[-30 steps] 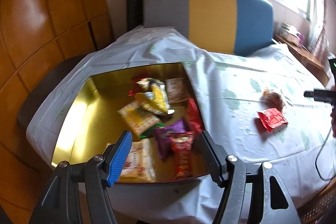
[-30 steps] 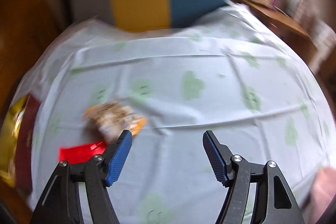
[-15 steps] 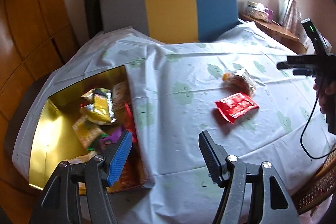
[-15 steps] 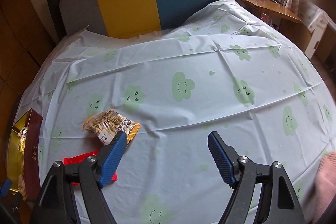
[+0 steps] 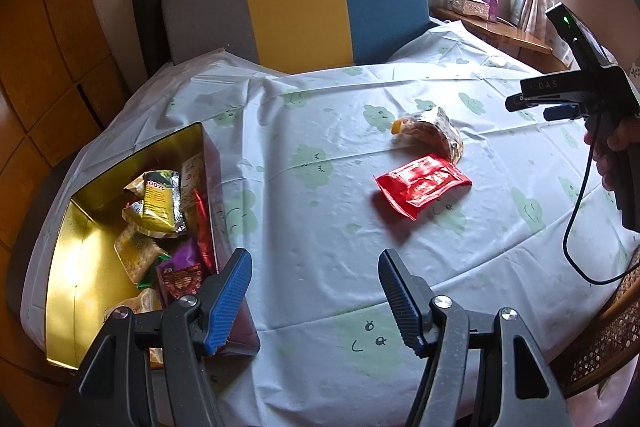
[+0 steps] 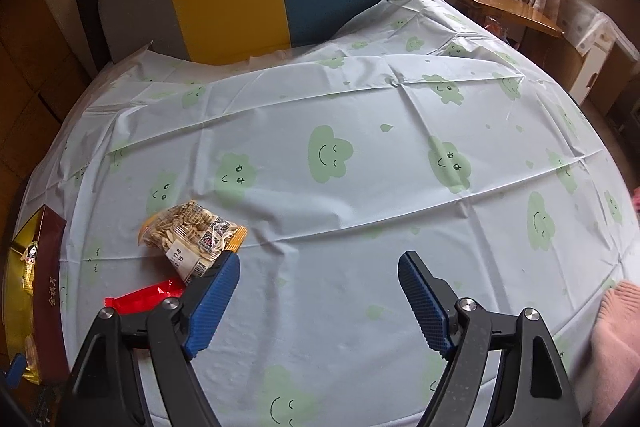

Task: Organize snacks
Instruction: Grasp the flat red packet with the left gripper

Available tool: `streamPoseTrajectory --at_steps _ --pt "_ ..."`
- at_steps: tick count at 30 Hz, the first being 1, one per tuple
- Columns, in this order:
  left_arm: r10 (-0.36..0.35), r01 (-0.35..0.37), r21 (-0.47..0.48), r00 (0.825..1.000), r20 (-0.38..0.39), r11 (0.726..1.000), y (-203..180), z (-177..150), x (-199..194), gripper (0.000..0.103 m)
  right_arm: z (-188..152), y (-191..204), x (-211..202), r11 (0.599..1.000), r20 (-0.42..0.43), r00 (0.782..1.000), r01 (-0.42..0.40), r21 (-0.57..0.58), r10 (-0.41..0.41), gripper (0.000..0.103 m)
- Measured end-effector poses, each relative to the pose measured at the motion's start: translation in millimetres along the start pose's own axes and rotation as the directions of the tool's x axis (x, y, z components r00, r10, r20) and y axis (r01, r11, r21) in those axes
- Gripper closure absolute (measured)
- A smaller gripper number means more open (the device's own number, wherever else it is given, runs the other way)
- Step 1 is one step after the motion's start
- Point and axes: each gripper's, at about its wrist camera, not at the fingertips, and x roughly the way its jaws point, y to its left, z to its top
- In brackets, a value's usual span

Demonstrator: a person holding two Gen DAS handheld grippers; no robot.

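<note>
A gold-lined box at the table's left edge holds several snack packets. Two packets lie loose on the cloud-print cloth: a red one and, just behind it, a clear bag of pale snacks. My left gripper stands open and empty near the front edge, beside the box's right wall and short of the red packet. My right gripper is open and empty too, hovering over bare cloth; the clear bag and red packet lie by its left finger. The box shows at that view's left edge.
A grey, yellow and blue chair back stands behind the table. A wooden side shelf with a tissue box sits at the back right. A hand holds the right gripper's handle and cable at the right. A pink sleeve is at the front right.
My left gripper has swung right, from over the box to over the cloth facing the loose packets. The right gripper's jaws have widened a little; it has stayed in place.
</note>
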Motion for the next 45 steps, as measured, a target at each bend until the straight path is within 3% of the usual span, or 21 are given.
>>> streamPoseTrajectory --at_steps 14,21,27,33,36,40,42,45 --pt "-0.042 0.043 0.071 0.999 -0.007 0.997 -17.4 8.5 12.0 0.036 0.3 -2.9 -1.0 1.000 0.000 1.000 -0.001 0.026 0.001 0.017" --pt "-0.124 0.130 0.155 0.991 -0.049 0.979 -35.0 28.5 35.4 0.036 1.7 -5.9 -2.1 0.999 0.003 1.000 -0.018 0.049 0.018 0.017" --pt "-0.192 0.212 0.296 0.977 -0.097 0.931 -65.3 50.5 63.0 0.036 2.9 -5.9 -2.2 0.998 0.002 0.999 -0.039 0.055 0.039 0.017" --pt "-0.209 0.257 0.405 0.965 -0.160 0.877 -92.9 63.8 100.4 0.036 4.1 -7.5 -3.1 0.996 0.005 0.998 -0.057 0.070 0.057 0.017" --pt "-0.213 0.276 0.407 0.958 -0.192 0.871 -98.0 70.3 121.3 0.036 5.5 -9.2 -2.1 0.995 0.002 0.998 -0.059 0.079 0.059 0.017" --pt "-0.240 0.307 0.351 0.945 -0.223 0.884 -96.1 76.4 140.5 0.036 6.6 -10.6 -0.7 0.995 -0.001 0.998 -0.055 0.085 0.055 0.016" --pt "-0.269 0.329 0.311 0.937 -0.222 0.892 -92.4 77.2 141.9 0.050 6.3 -11.3 0.5 0.995 -0.004 0.999 -0.051 0.085 0.051 0.016" --pt "-0.278 0.329 0.288 0.939 -0.204 0.900 -89.8 72.2 135.8 0.057 5.7 -9.9 1.9 0.996 -0.007 0.999 -0.047 0.072 0.048 0.017"
